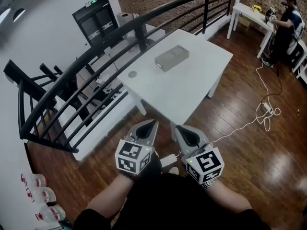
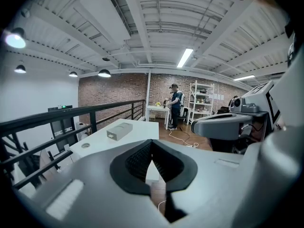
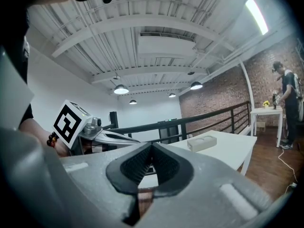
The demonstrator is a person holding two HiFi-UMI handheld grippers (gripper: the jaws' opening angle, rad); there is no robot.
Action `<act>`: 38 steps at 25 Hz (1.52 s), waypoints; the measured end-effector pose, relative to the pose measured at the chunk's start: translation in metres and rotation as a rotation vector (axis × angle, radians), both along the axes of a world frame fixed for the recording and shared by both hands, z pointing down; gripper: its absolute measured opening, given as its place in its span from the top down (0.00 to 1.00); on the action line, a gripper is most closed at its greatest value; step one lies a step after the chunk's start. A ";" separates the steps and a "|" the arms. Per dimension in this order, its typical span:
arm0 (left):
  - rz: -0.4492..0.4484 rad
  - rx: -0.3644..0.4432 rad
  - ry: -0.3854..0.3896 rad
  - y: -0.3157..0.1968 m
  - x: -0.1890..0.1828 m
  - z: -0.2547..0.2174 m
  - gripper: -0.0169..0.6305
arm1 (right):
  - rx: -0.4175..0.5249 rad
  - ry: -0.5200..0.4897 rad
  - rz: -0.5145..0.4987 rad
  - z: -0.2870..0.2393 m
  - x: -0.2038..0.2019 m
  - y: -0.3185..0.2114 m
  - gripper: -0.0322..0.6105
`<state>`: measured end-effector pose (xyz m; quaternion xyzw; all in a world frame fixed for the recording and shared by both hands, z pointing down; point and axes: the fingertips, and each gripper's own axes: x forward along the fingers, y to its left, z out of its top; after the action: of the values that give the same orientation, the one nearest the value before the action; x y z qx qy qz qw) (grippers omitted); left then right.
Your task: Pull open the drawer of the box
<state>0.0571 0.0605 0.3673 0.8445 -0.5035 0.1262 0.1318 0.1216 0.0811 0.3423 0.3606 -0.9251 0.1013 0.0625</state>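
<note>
Left gripper (image 1: pixel 151 123): jaws pressed together at the tips, nothing between them, held close to the body above the wooden floor (image 1: pixel 249 152). Its own view confirms this – the ribbed pads (image 2: pixel 137 159) meet at the point with only bare floor showing below. Right gripper (image 1: pixel 179 129): same condition, tips together and empty, level with its neighbour. Neither is near the work.

Location of work item: the box (image 1: pixel 171 57) lies flat on the white table (image 1: pixel 192 85), toward the far side, close to the black railing (image 1: pixel 96 51) and well apart from both grippers. A small round disc (image 1: pixel 132 74) sits on the tabletop near it, not touching. A second person (image 1: pixel 288 25) stands at another table in the far corner, clear of the work.

Condition of item: grey, low and oblong, with two shallow round recesses on top. From the left gripper view the short end facing this way carries a small dark mark, possibly the pull of the drawer – too small to confirm.

Assessment: the box looks light and rigid, and the tabletop smooth, so it will likely slide rather than let the drawer go. Recommend one gripper pinning the body from above or across its long sides, the other pinching the drawer front at its edge or notch. Task not yet begun; approach to the table is outstanding.
</note>
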 end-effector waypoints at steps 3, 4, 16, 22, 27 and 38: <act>0.014 0.013 -0.009 -0.005 0.006 -0.005 0.95 | 0.009 -0.011 0.007 -0.003 0.003 -0.004 0.96; 0.016 0.015 -0.010 -0.006 0.007 -0.006 0.95 | 0.011 -0.013 0.006 -0.004 0.003 -0.005 0.96; 0.027 0.034 0.015 -0.047 -0.001 -0.003 0.95 | 0.050 0.011 -0.004 -0.007 -0.012 -0.043 0.96; 0.025 0.005 0.062 -0.096 -0.017 0.014 0.95 | 0.037 0.038 0.009 0.005 -0.026 -0.089 0.96; 0.045 -0.030 0.088 -0.147 -0.032 0.027 0.95 | 0.002 0.069 0.033 0.017 -0.042 -0.137 0.96; 0.088 -0.212 0.192 -0.256 -0.074 0.083 0.90 | -0.122 0.141 0.062 0.055 -0.095 -0.238 0.96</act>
<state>-0.0171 -0.1955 0.4499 0.8553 -0.4351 0.1030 0.2619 0.0270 -0.1571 0.3973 0.3908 -0.8989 0.1335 0.1464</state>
